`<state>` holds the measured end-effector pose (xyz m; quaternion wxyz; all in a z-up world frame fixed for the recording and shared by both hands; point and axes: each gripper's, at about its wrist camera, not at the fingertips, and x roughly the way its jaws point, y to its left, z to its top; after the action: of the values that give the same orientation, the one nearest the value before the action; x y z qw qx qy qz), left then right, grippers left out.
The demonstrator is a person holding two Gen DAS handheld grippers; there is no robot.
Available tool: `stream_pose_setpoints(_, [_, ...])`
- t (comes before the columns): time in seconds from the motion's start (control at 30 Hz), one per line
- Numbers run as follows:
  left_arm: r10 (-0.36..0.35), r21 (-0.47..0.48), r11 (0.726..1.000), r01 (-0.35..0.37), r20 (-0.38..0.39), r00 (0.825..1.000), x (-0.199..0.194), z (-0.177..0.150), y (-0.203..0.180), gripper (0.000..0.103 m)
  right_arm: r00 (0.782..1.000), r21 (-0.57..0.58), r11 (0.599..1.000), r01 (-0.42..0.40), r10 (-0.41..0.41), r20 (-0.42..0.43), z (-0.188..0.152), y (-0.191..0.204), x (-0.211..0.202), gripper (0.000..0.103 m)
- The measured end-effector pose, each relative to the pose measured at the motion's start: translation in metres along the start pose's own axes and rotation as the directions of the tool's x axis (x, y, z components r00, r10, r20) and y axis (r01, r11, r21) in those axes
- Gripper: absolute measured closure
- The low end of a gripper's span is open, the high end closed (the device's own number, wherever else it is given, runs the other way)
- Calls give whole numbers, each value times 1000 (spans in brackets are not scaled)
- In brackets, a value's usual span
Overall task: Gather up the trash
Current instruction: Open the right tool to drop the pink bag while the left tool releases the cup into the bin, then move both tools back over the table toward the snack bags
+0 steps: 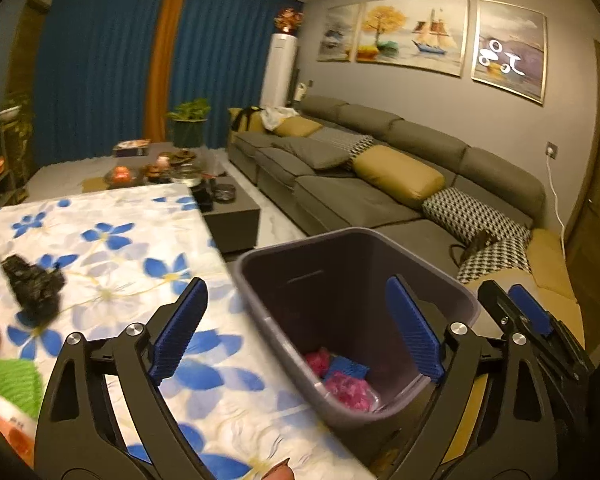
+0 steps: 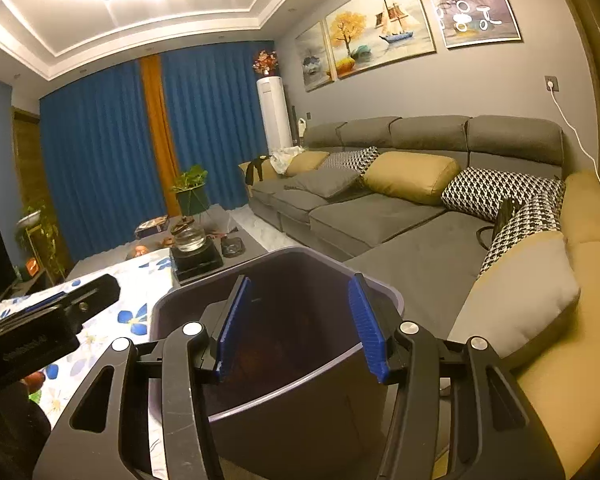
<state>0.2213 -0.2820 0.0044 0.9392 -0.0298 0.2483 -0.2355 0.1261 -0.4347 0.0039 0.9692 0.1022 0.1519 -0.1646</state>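
Note:
A dark purple trash bin [image 1: 260, 280] stands beside the table with the blue-flowered cloth [image 1: 120, 232]. Pink crumpled wrappers [image 1: 350, 390] and a blue piece [image 1: 348, 370] lie at its bottom. My left gripper [image 1: 296, 284] hangs open and wide over the table's edge and the bin's mouth, with nothing between its fingers. A black crumpled bag [image 1: 32, 284] lies on the cloth to its left. My right gripper [image 2: 300, 280] is open above the bin [image 2: 384, 300], holding nothing. In the left wrist view it shows at the bin's right side [image 1: 528, 312].
Green and red-orange packaging [image 1: 12, 384] lies at the table's near left edge. A grey sofa with yellow and patterned cushions [image 1: 396, 176] runs along the right. A low coffee table [image 1: 228, 212] with a glass pot and dishes stands beyond the flowered table.

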Motion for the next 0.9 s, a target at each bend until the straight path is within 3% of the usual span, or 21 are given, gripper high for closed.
stream_pose_setpoints(0.2, [75,2,997,-75,21,997,-47,-11,19,13,999,-53,998,-30,31,19,-4,27,-28,34])
stream_pose_setpoints(0.5, [168,-28,986,-166,77,983,-127,-35,67,12,993,-74,991,-116,118,20,-16,73,-66,30])
stream_pose_setpoints(0.73, [315,-71,949,-309,117,942,-184,-60,127,12,967,-121,960,-254,251,-39,-44,135,-89,30])
stream_pose_setpoints(0.9, [408,-98,912,-399,116,905,-213,-77,164,12,929,-215,905,-368,348,-124,-71,191,-100,30])
